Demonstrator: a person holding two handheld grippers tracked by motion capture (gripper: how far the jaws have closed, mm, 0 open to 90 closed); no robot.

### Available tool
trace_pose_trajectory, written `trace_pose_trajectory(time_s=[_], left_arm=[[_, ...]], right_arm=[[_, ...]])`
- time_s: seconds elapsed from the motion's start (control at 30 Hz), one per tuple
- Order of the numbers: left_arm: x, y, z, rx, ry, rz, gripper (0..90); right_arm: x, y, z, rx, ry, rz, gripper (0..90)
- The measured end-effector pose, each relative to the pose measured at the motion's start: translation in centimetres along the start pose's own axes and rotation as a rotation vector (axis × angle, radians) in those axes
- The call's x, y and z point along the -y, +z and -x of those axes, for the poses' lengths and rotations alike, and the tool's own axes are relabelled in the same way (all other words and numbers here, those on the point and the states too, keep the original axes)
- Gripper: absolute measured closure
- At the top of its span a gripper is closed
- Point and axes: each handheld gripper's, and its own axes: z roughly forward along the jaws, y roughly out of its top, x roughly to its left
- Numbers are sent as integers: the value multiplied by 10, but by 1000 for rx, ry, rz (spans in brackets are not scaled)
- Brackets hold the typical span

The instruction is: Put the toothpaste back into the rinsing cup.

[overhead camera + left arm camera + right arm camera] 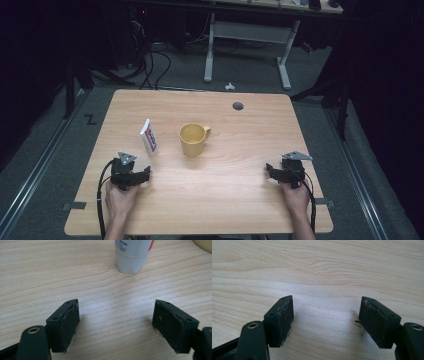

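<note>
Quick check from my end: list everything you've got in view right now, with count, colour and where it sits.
tube: one, white with red and blue print, standing cap down on the table, left of centre, ahead of the left tool
mug: one, yellow, upright near the table's middle, handle to its right, apart from the tube
table: one, light wood, with a round grey grommet near its far edge
desk frame: one, white legs, on the grey floor behind the table
cables: several, black, on the floor at far left
left tool: one, black, jaws open, near the left front
right tool: one, black, jaws open, near the right front
</note>
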Motion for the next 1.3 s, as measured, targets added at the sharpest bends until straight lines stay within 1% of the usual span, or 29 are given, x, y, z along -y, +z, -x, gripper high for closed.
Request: trace_pose_trajectory(time_s=[0.1, 0.23, 0.37, 0.57, 0.67, 0.83, 0.9, 1.0, 1.3], left_arm=[[1, -2, -1, 7, -9, 4, 236], [1, -6, 0, 13, -10, 6, 264], [-1, -12, -1, 29, -26, 23, 288], [-4, -19, -1, 47, -31, 46, 298], [-7, -22, 0, 55, -32, 70, 300], [-13, -25, 3, 66, -21, 84, 300], [-16, -26, 3, 70, -22, 89, 300], [-20, -29, 4, 81, -34, 94, 313], [-32, -31, 6, 83, -39, 113, 318]], right_arm=[[0, 0, 0, 0, 0, 0, 281], [0, 0, 0, 0, 0, 0, 281], [0, 0, 0, -1, -1, 0, 281], [0, 0, 0, -2, -2, 0, 281], [0, 0, 0, -2, -2, 0, 281], [0, 0, 0, -2, -2, 0, 281], [0, 0, 0, -2, -2, 0, 281], [0, 0, 0, -2, -2, 0, 281], [0, 0, -1, -6, -5, -1, 281]])
